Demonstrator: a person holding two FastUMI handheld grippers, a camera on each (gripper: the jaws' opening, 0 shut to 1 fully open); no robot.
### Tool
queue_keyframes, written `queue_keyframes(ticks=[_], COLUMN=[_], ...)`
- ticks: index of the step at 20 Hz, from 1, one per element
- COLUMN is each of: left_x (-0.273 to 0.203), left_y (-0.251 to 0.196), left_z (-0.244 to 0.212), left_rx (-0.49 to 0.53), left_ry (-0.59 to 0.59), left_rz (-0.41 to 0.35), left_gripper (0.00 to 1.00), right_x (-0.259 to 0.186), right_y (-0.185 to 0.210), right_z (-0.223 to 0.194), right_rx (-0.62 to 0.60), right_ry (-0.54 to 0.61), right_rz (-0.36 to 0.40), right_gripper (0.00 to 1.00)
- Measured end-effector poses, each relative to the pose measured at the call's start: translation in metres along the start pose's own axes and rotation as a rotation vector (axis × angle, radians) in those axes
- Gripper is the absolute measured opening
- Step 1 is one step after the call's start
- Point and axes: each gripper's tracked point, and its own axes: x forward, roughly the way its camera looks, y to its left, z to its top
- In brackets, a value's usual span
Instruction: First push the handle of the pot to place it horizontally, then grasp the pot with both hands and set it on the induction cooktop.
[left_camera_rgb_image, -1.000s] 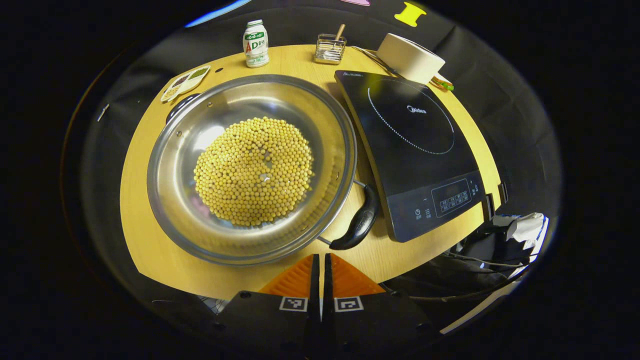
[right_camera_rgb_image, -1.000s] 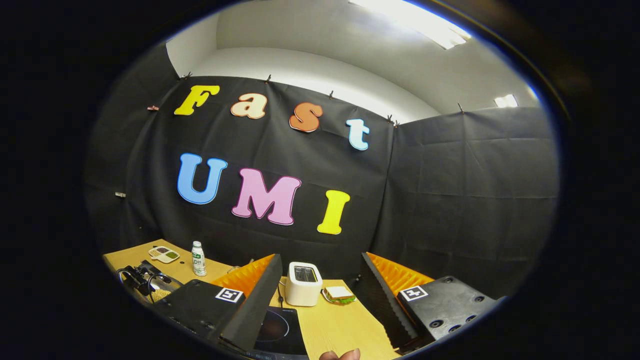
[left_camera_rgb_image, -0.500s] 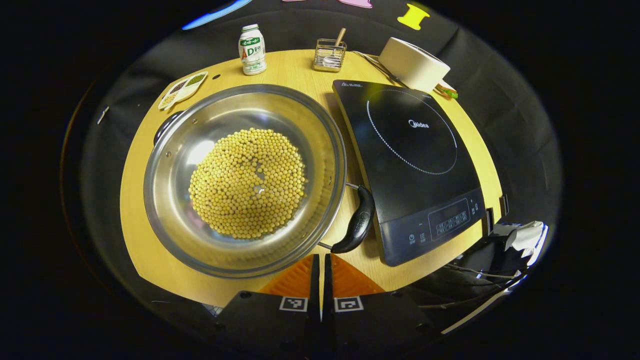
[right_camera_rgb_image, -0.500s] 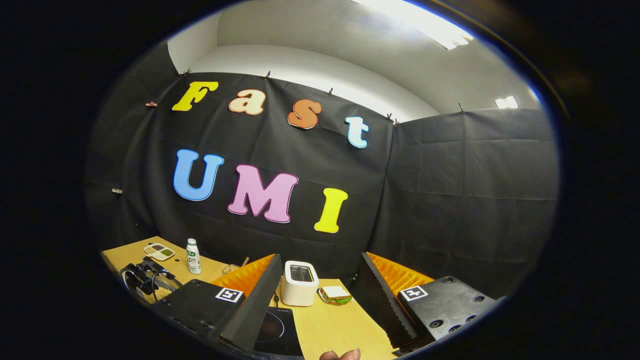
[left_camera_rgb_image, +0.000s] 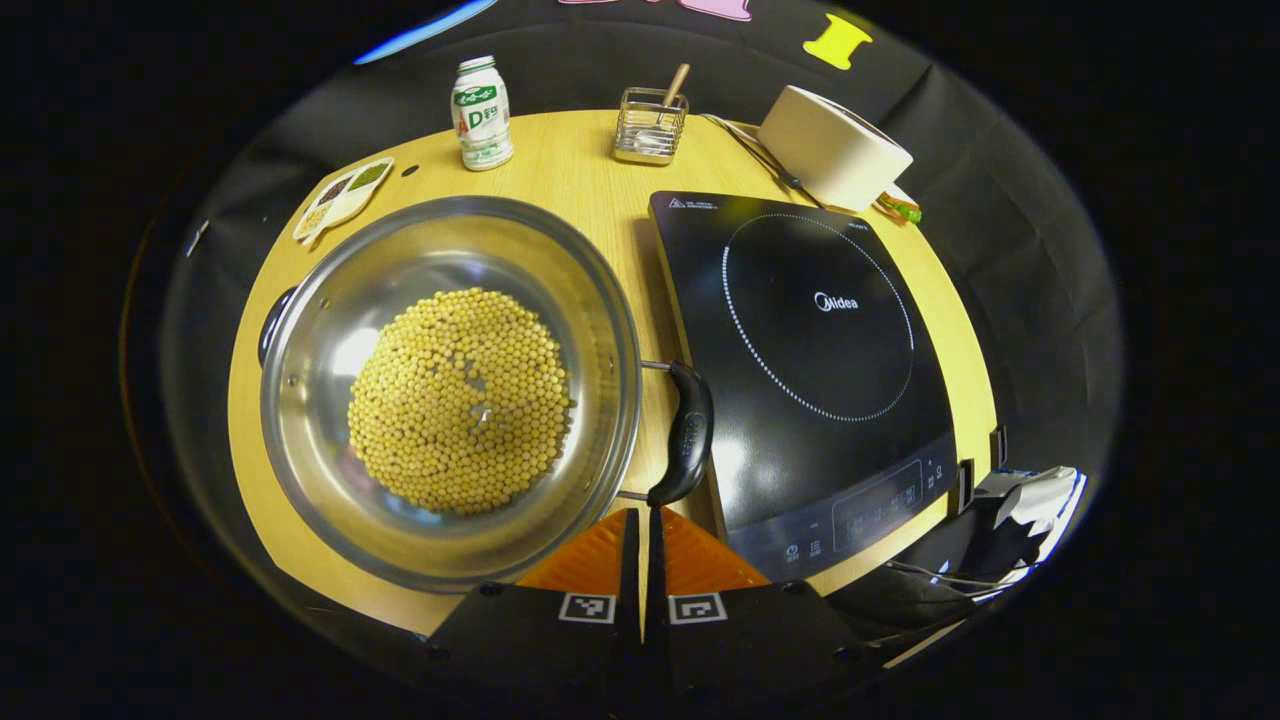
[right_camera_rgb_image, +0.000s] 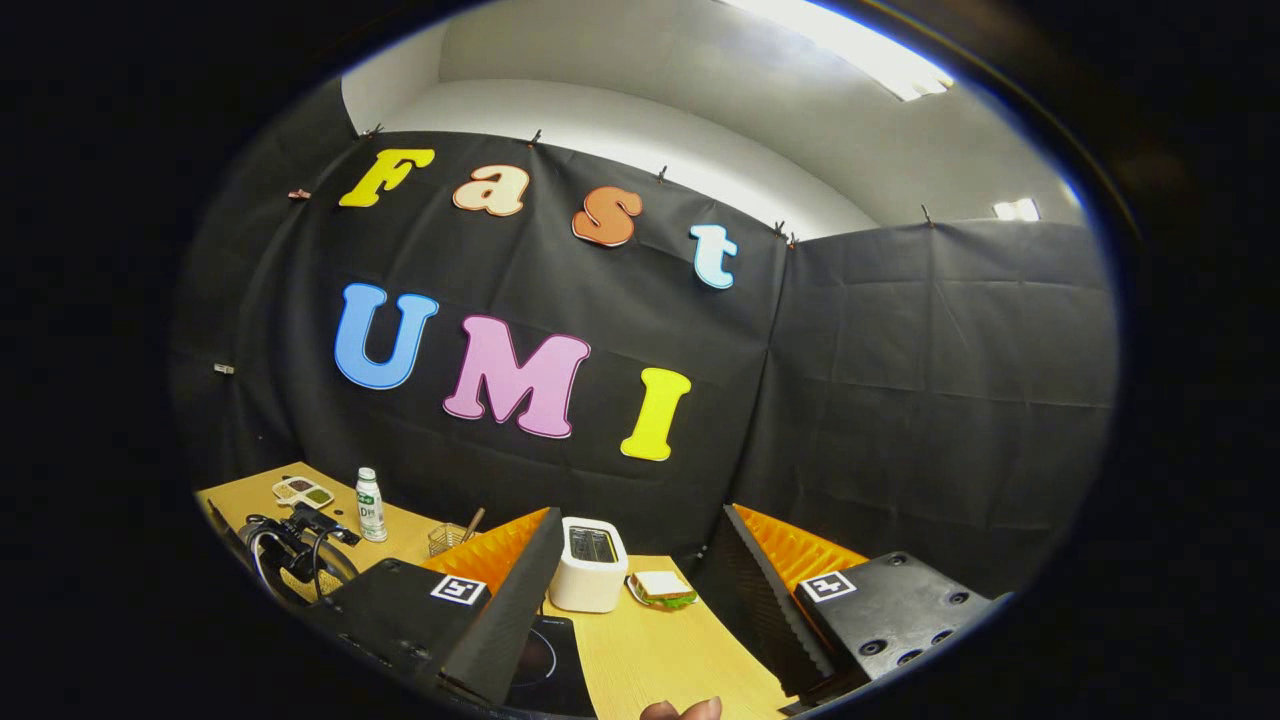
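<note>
The pot (left_camera_rgb_image: 450, 390) sits on the table (left_camera_rgb_image: 590, 180), just to the left of the induction cooktop (left_camera_rgb_image: 810, 350). It is a wide, shiny pot with a heap of yellow beans (left_camera_rgb_image: 460, 400) in the middle. One black handle (left_camera_rgb_image: 685, 435) sticks out on the side near the cooktop, and its tip lies over the cooktop's edge. The other handle (left_camera_rgb_image: 272, 322) peeks out on the far left side of the pot.

The left gripper (left_camera_rgb_image: 642, 550) is just below the near handle. Its fingers are pressed together with only a thin line between them, and they hold nothing. The tips are very close to the low end of the handle, but I cannot tell if they touch it.

The right gripper (right_camera_rgb_image: 630, 600) is up high and points at the wall. Its fingers are spread wide and hold nothing. Between them you can see a white toaster (right_camera_rgb_image: 588, 565) and a sandwich (right_camera_rgb_image: 660, 588) far off on the table.

I think the first step is in hand: the push on the handle to turn the pot. The two handles do not look level from side to side yet. Next, the closed fingers need to nudge the handle sideways, slowly, so the beans stay in. Then the right gripper must come down so each gripper can take one handle and lift.
</note>
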Motion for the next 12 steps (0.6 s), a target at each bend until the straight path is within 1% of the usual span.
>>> queue_keyframes(ticks=[7, 12], left_x=[0.013, 0.021], left_y=[0.0, 0.004], left_z=[0.035, 0.056], left_rx=[-0.008, 0.01], left_ry=[-0.022, -0.033], left_rz=[0.006, 0.017], left_gripper=[0.05, 0.05], right_x=[0.012, 0.015], right_y=[-0.008, -0.014], right_z=[-0.01, -0.018], right_rx=[-0.015, -0.012], right_ry=[0.012, 0.028], right_rz=[-0.03, -0.059], right_gripper=[0.98, 0.98])
